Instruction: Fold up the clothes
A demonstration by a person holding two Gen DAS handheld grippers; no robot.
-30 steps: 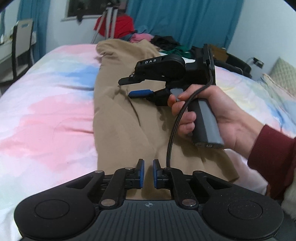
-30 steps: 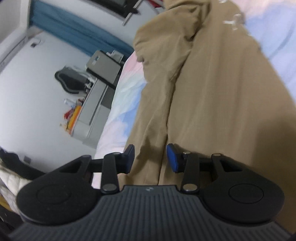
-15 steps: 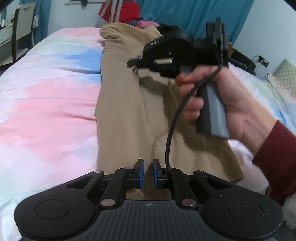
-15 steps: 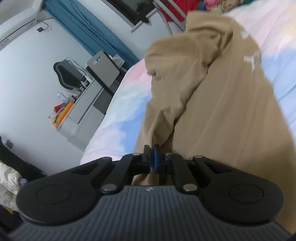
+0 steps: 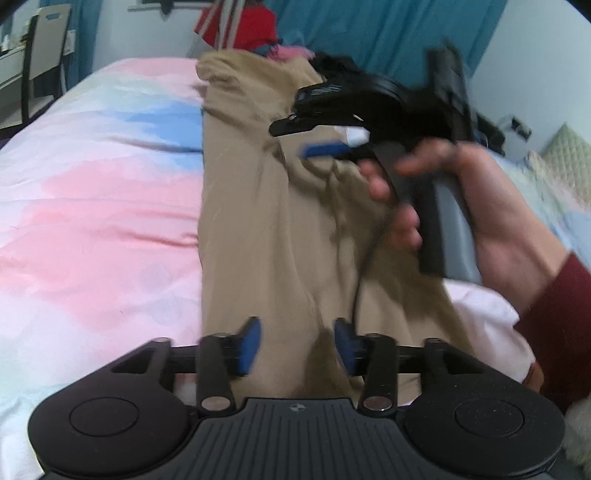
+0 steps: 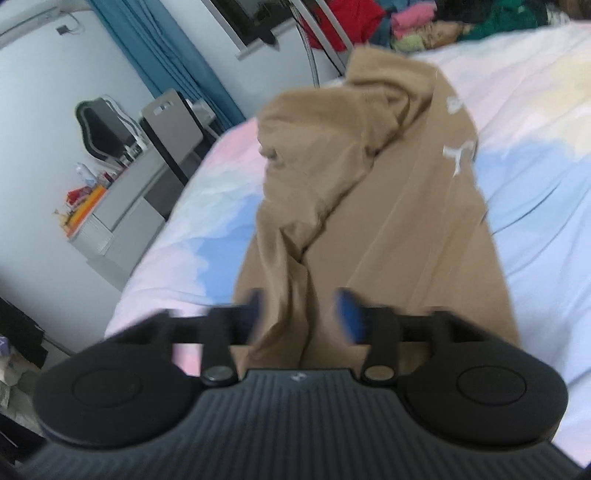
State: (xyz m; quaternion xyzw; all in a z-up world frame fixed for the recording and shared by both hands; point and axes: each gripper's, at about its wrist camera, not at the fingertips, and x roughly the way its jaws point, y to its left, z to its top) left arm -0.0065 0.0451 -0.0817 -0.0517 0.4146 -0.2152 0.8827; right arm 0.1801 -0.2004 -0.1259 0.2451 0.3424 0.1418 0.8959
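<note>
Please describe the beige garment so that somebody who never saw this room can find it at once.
Look at the bed with the pink, blue and white cover. Along its middle lies a long tan garment, running away from the left gripper toward the blue curtains. It is the only plain tan cloth on the bed; the other clothes are heaped beyond its far end.

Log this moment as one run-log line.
task: fold clothes | left gripper: open, over tan garment | right gripper: open, above it | garment: lengthwise on bed
</note>
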